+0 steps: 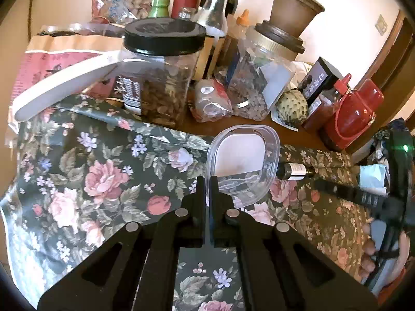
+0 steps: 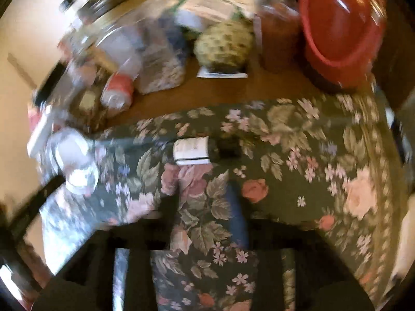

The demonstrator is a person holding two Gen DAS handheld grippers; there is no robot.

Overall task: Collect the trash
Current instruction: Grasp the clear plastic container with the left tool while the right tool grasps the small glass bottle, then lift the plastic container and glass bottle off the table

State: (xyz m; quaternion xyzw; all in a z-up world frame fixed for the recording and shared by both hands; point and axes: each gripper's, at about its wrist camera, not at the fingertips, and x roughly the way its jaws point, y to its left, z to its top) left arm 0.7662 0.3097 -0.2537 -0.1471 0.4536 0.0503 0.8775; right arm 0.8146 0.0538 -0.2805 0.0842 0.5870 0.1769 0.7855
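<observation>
Well, a floral cloth (image 1: 103,171) covers the wooden counter (image 1: 298,132), jars (image 1: 158,77) crowding its back. Left hand-held gripper (image 1: 206,184) pinches a clear tub (image 1: 243,160); the right hand-held gripper (image 2: 207,207) blurs, fingers apart, near a small bottle (image 2: 197,150).

Clear, glossy plastic container (image 1: 243,160); matt printed floral tablecloth (image 1: 103,176), smooth with soft creases. Dark glass small bottle (image 2: 205,151) with white paper label. Shiny red plastic jug (image 1: 355,114). Matt black plastic left gripper (image 1: 206,186) with dull metal pins.

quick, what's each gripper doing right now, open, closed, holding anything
Left gripper: closed on the rim of the clear plastic container.
Right gripper: open, holding nothing.
</observation>
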